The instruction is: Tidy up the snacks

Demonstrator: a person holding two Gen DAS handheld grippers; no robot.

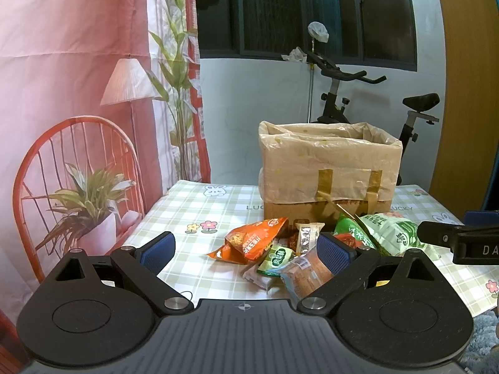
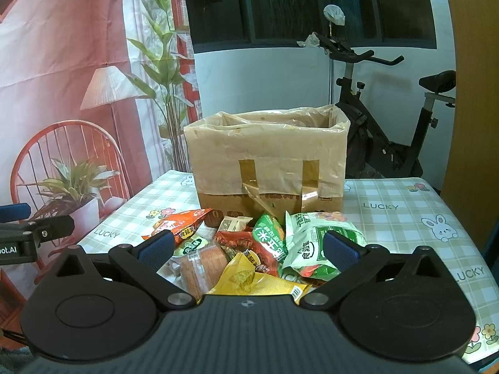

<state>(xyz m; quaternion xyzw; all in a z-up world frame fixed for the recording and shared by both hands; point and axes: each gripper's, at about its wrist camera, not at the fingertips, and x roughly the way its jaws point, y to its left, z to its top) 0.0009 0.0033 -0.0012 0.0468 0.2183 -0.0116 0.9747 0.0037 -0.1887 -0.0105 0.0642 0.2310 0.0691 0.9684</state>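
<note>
On the table [image 2: 405, 205] covered with a green-and-white checked cloth printed with rabbits and flowers, a heap of snack packets is lying just in front of a brown cardboard box [image 2: 268, 162] lined with a thin translucent plastic bag and strapped with strips of tan tape. The box is standing upright with its top open; what is inside cannot be made out.

The left gripper [image 1: 246, 251] is hovering low over the left part of the heap with its blue-padded fingers [image 1: 157, 249] spread wide and gripping nothing. Between them are lying an orange crinkled snack bag [image 1: 252, 240], a small green sachet [image 1: 276, 258] and a clear-wrapped brown pastry [image 1: 307, 275], the last one right beside the right-hand pad.

The right gripper [image 2: 248, 249] is hanging over the right part of the heap, its fingers also spread wide and empty. Nearest its body is lying a yellow foil packet [image 2: 249, 280] with a barcode at one corner. Behind that are sitting a red printed pouch [image 2: 246, 243], a narrow green packet [image 2: 268, 233] with white lettering and a large white-and-green puffed bag [image 2: 312, 243], which is sitting close to the right-hand pad; whether they are touching cannot be told.

Behind the table, a black exercise bike [image 2: 389, 124] is standing against the white wall, and a pink printed backdrop [image 1: 78, 93] showing a lamp, a chair and plants is hanging on the left.
</note>
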